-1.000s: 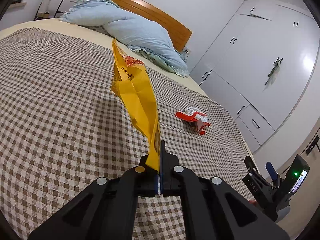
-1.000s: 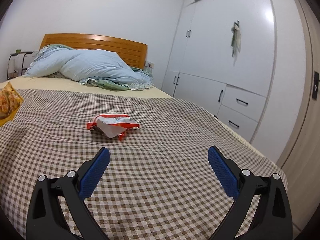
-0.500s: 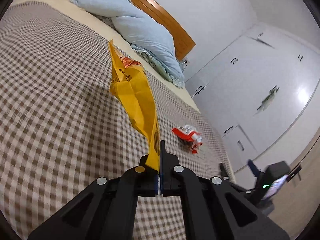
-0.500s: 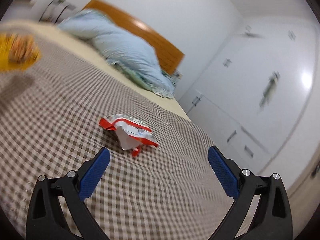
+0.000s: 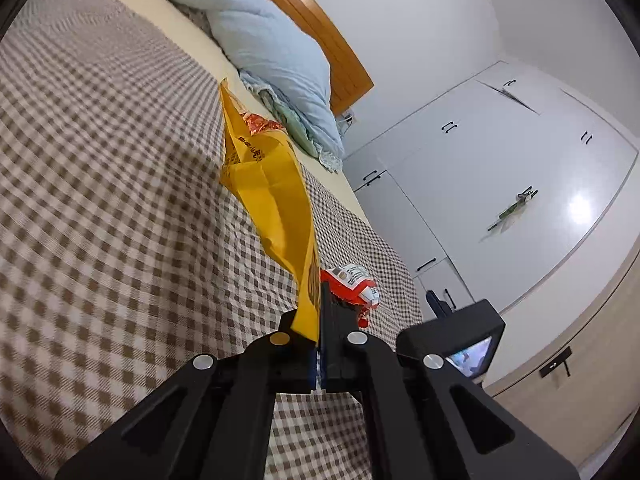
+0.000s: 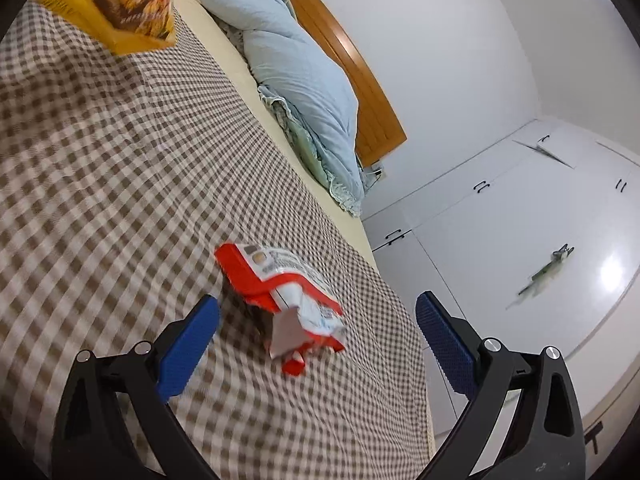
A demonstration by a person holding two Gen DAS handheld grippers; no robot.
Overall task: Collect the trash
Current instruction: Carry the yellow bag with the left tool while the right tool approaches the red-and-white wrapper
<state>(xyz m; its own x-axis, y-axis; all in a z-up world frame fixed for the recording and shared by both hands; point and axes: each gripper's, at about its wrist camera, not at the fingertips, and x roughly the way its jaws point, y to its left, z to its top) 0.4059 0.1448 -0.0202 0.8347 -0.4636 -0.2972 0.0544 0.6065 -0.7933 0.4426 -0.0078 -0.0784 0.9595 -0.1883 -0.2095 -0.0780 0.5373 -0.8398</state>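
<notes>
Red wrapper [image 6: 280, 304] lies crumpled on the checked bedspread [image 6: 100, 168], just ahead of my right tongs [image 6: 318, 328] and between the two blue pads [image 6: 188, 344], not touched yet. Right tongs are spread wide, nothing in them. From the left view the same red wrapper [image 5: 352, 286] peeks out just past the tip of my left tongs [image 5: 320, 336], slightly to the right.

Yellow snack bag [image 5: 272, 196] is pinched by one end in my left tongs, jaws closed flat on it; the rest sticks out forward above the bedspread, clear of it as far as I can tell. In the right view that yellow snack bag [image 6: 128, 8] shows far up and to the left of my right tongs.

Further out: blue duvet [image 6: 296, 80] bunched against the wooden headboard [image 6: 372, 108], white wardrobe [image 6: 540, 240] off to the right.

Progress, my read: one piece picked up, one still on the bed with the right tongs lined up over it. Left to do: close on the red wrapper, lift, then dump both. No bin visible in either view, so can't say where they go.
</notes>
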